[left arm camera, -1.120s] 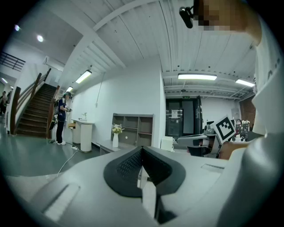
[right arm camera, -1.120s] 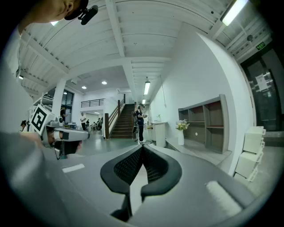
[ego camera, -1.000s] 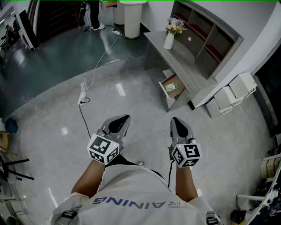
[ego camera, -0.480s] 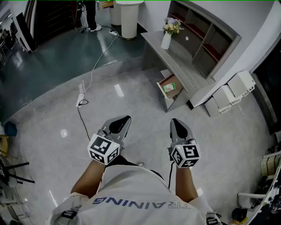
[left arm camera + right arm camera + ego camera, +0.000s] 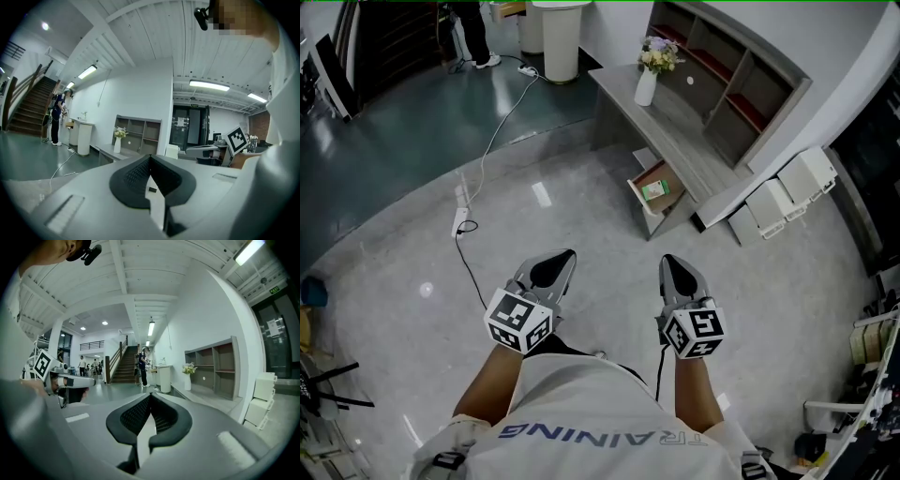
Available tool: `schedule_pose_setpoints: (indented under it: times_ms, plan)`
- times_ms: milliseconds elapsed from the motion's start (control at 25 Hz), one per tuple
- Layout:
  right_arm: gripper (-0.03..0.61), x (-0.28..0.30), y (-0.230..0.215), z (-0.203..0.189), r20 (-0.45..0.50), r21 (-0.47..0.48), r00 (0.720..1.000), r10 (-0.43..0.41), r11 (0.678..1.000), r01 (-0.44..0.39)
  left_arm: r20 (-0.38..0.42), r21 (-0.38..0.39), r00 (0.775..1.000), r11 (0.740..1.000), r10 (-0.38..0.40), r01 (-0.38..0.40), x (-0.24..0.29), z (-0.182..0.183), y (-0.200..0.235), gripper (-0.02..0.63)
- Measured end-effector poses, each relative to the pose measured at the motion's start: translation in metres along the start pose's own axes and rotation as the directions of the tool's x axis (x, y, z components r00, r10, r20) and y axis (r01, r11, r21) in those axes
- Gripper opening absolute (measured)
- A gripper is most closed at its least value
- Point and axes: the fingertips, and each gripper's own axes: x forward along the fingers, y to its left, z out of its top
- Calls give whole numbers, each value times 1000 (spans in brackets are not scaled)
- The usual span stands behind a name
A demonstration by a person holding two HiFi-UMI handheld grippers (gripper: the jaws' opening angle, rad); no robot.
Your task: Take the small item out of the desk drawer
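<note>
The grey desk (image 5: 675, 122) stands ahead to the right, well beyond both grippers. Its lower drawer (image 5: 663, 174) is pulled open, showing a wood-coloured inside with a small green item (image 5: 654, 191) lying in it. My left gripper (image 5: 568, 253) and right gripper (image 5: 667, 260) are held side by side at waist height over the bare floor, both pointing forward. Each is shut with nothing between the jaws, as the left gripper view (image 5: 150, 157) and the right gripper view (image 5: 150, 395) show. The drawer is hidden in both gripper views.
A white vase of flowers (image 5: 646, 82) stands on the desk, with an open shelf unit (image 5: 727, 89) behind it. White boxes (image 5: 787, 192) are stacked right of the desk. A power strip and cable (image 5: 460, 221) lie on the floor to the left. A person (image 5: 469, 33) stands far back.
The desk, open drawer and cable have slid left and a little down in the head view. Both grippers keep their pose and stay shut.
</note>
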Motion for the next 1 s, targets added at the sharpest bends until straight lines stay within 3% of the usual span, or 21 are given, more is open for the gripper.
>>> schedule_pose_setpoints:
  times_ms: [240, 560, 800, 1000]
  plan:
    - [15, 49, 7, 13, -28, -13, 999, -44, 999, 44, 31, -61, 999, 997, -45, 46, 6, 10, 52, -2]
    - [15, 125, 50, 16, -43, 5, 997, -64, 998, 64, 2, -57, 999, 997, -48, 48, -3, 18, 148, -2]
    - [15, 175, 96, 3, -95, 13, 995, -15, 1000, 17, -22, -106, 999, 994, -37, 34, -14, 12, 207, -1]
    - [15, 203, 74, 21, -81, 20, 996, -44, 999, 46, -28, -97, 998, 994, -58, 55, 9, 16, 225, 0]
